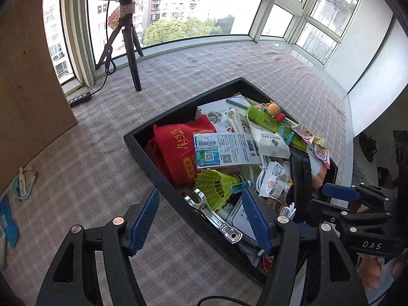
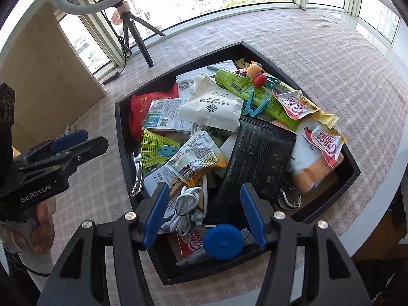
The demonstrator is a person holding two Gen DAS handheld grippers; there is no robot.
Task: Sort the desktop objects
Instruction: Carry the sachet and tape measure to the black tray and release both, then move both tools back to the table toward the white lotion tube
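Observation:
A black tray (image 2: 122, 137) on the checked cloth is heaped with small items: a red bag (image 2: 139, 109), a yellow-green shuttlecock (image 2: 153, 148), a green tube (image 2: 255, 91), a black pouch (image 2: 257, 153), sachets and a white cable (image 2: 186, 206). My right gripper (image 2: 204, 214) hangs open over the tray's near end, above the cable and a blue round tape measure (image 2: 223, 239). Nothing is held in it. My left gripper (image 1: 201, 219) is open and empty over the tray's (image 1: 142, 150) left wall, above a metal tool (image 1: 214, 216) and the shuttlecock (image 1: 216, 186).
A ring-light tripod (image 1: 132, 51) and a cardboard board (image 1: 28, 76) stand at the back left by the windows. A small white packet (image 1: 21, 183) and a blue one (image 1: 7, 224) lie on the cloth at far left. The white table rim (image 2: 382, 178) curves along the right.

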